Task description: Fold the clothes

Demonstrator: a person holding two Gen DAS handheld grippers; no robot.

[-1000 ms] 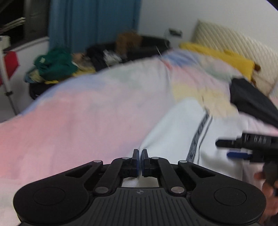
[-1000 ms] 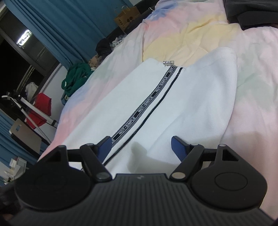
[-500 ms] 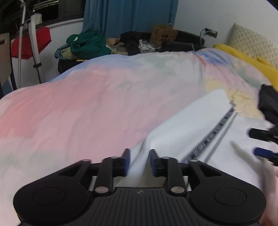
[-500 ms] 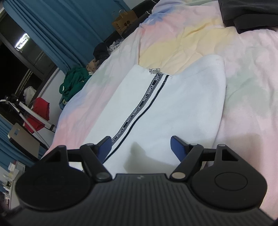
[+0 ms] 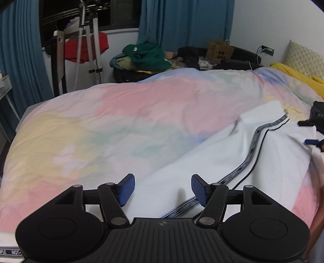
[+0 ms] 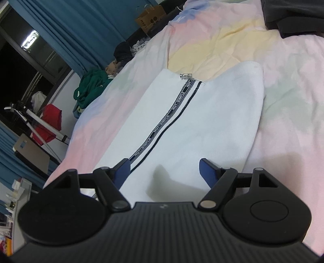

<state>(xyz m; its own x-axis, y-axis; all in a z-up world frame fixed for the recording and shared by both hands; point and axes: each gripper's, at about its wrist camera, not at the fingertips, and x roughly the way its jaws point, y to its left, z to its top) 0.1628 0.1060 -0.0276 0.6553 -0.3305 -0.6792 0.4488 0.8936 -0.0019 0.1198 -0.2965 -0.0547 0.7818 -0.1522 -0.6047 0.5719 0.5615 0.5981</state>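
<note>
A white zip-up garment (image 5: 232, 153) (image 6: 194, 119) with a black lettered stripe lies on a pastel duvet (image 5: 105, 129) (image 6: 287, 85). Its near edge sits between the blue pads of my left gripper (image 5: 163, 189), whose jaws are opening; the pads stand apart from the cloth. Over the garment's middle my right gripper (image 6: 167, 172) hangs open, casting a shadow on the fabric, with nothing pinched. In the left wrist view, the right gripper (image 5: 312, 131) shows at the right edge.
A dark garment (image 6: 293, 18) lies at the head end of the bed. Beyond the bed are a pile of clothes with a green top (image 5: 147, 56), a cardboard box (image 5: 219, 52), a tripod (image 5: 87, 40) and blue curtains (image 5: 182, 22). A yellow blanket (image 5: 293, 76) lies by the headboard.
My left gripper, shut on the garment's edge a second ago, has spread its pads and let the cloth go while swinging across the bed. The right gripper stayed open and still.
</note>
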